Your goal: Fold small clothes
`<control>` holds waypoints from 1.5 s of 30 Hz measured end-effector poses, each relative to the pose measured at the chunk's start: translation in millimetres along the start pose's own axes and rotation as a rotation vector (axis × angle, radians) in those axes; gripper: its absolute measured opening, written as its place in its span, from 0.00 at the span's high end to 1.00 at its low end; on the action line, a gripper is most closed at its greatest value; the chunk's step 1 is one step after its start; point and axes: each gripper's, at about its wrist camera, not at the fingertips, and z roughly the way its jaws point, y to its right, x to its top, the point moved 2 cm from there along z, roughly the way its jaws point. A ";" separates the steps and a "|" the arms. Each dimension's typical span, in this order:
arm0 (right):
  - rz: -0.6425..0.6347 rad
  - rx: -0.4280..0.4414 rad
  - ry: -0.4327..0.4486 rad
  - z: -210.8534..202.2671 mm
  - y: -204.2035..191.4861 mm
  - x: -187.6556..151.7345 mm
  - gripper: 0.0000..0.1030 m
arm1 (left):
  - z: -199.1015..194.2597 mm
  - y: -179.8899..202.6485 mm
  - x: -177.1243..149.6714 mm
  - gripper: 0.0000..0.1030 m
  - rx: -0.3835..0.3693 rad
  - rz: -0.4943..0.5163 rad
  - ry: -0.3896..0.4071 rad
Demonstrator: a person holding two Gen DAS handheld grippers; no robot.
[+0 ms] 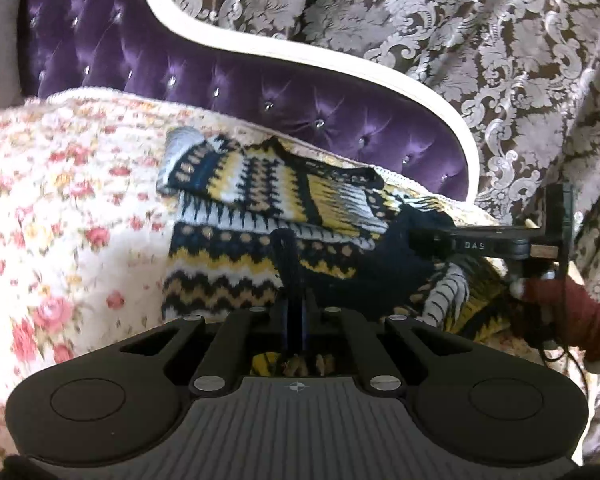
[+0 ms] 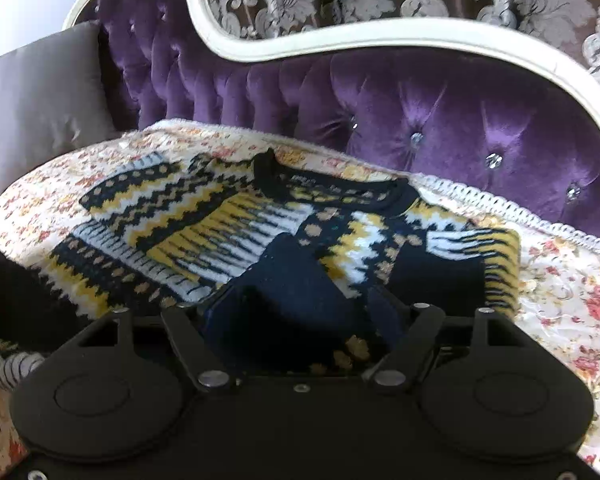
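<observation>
Only from the left wrist: the right gripper (image 1: 420, 240) seen side-on at 3 o'clock, a black bar lettered "DAS", tip buried in the sweater (image 1: 236, 236), held by a hand in a red sleeve (image 1: 572, 304). Also there, a grey cuff (image 1: 180, 148) turned up at 10 o'clock. Left gripper (image 1: 296, 264) closed, fingers pressed together on a dark navy fold near centre, pinching knit.

Only from the right wrist: the whole sweater (image 2: 260, 232) spread flat, neckband (image 2: 340, 190) at 12 o'clock with a label inside, one sleeve folded across the chest toward 10 o'clock. A grey satin cushion (image 2: 40, 108) at 9 o'clock, smooth and square. Right gripper (image 2: 304, 304) with fingers spread either side of a raised navy hump of knit; cannot tell whether clamped on it.

Sweater: thick wool, zigzags, dots and stripes in navy, mustard and white, lying on a blanket (image 2: 560, 280) across the seat.

Blanket: fuzzy cream, small red and yellow roses, crocheted white edge.

Sofa (image 2: 420, 120): purple velvet, deep-tufted with crystal buttons, a curving cream frame along the top.

Curtain (image 1: 460, 40) behind: brown ground, silvery damask leaves, hanging in soft folds.
</observation>
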 end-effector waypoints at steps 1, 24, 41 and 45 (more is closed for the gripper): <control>0.016 0.025 -0.015 0.1 1.2 -0.8 0.87 | -1.7 1.1 1.9 0.95 0.007 0.019 0.010; 0.243 -0.176 0.155 14.3 89.0 88.1 0.89 | 167.4 -8.5 186.2 0.95 0.136 0.394 0.027; 0.199 -0.370 -0.019 99.9 99.3 39.3 0.89 | 236.9 -27.9 119.1 0.90 0.295 0.545 -0.059; 0.212 -0.376 0.000 103.2 101.9 36.3 0.89 | 239.5 -30.4 124.6 0.90 0.302 0.534 -0.041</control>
